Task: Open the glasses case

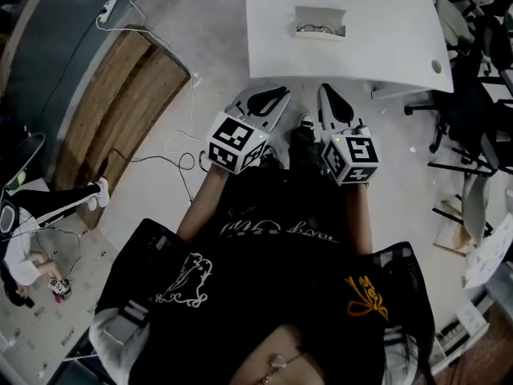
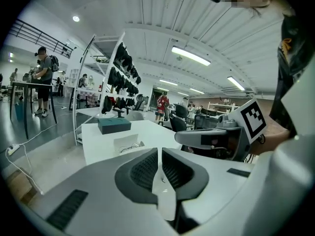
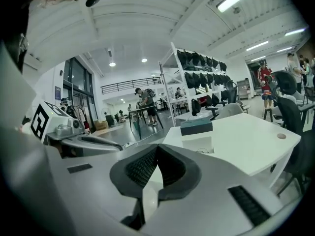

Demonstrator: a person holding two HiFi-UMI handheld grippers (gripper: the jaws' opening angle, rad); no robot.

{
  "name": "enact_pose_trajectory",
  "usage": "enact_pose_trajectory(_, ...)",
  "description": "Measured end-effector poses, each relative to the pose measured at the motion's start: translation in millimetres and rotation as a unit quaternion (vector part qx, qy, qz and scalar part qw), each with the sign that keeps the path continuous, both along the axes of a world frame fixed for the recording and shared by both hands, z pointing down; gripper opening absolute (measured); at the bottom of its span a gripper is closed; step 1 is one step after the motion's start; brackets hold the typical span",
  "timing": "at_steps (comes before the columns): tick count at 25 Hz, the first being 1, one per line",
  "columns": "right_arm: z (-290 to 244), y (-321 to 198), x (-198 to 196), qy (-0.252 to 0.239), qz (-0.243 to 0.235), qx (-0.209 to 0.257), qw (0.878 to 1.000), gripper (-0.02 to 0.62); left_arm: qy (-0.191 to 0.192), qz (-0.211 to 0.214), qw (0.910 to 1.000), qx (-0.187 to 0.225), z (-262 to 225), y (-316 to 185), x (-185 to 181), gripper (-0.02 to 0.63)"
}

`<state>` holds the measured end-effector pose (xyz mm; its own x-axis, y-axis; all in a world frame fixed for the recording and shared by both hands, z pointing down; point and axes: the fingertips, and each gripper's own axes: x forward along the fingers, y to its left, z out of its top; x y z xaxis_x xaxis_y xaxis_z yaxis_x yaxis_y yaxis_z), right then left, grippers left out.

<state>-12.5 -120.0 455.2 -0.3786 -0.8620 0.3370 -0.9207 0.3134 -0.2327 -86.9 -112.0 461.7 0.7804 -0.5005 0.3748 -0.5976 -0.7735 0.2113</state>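
A white glasses case (image 1: pixel 321 22) lies open on the white table (image 1: pixel 377 46), with a pair of glasses inside it. The left gripper view shows the case (image 2: pixel 129 144) ahead on the table, and in the right gripper view the case (image 3: pixel 198 144) sits beyond the jaws. Both grippers are held in the air in front of the person, well short of the table. My left gripper (image 1: pixel 276 99) (image 2: pixel 160 151) has its jaws a narrow slit apart, with nothing between them. My right gripper (image 1: pixel 327 95) (image 3: pixel 156 149) has its pads together and holds nothing.
A dark teal box (image 2: pixel 114 126) (image 3: pixel 196 127) stands on the table behind the case. Office chairs (image 1: pixel 473 95) crowd the right side. A wooden board (image 1: pixel 120 103) and loose cables (image 1: pixel 180 147) lie on the floor at the left. A rack of dark bags (image 2: pixel 120 82) stands behind the table.
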Motion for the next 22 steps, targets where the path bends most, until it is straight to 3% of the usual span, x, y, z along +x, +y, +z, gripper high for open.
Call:
enact_pose_trajectory(6, -4.6, 33.4, -21.3, -0.026, -0.007, 0.003, 1.0, 0.015, 0.025, 0.011, 0.9996, -0.005, -5.5, 29.1, -17.3, 0.035)
enact_pose_trajectory(22, -17.9, 55.6, -28.4, -0.036, -0.049, 0.006, 0.998, 0.014, 0.021, 0.038, 0.9989, 0.019, -18.6, 57.1, -13.2, 0.034)
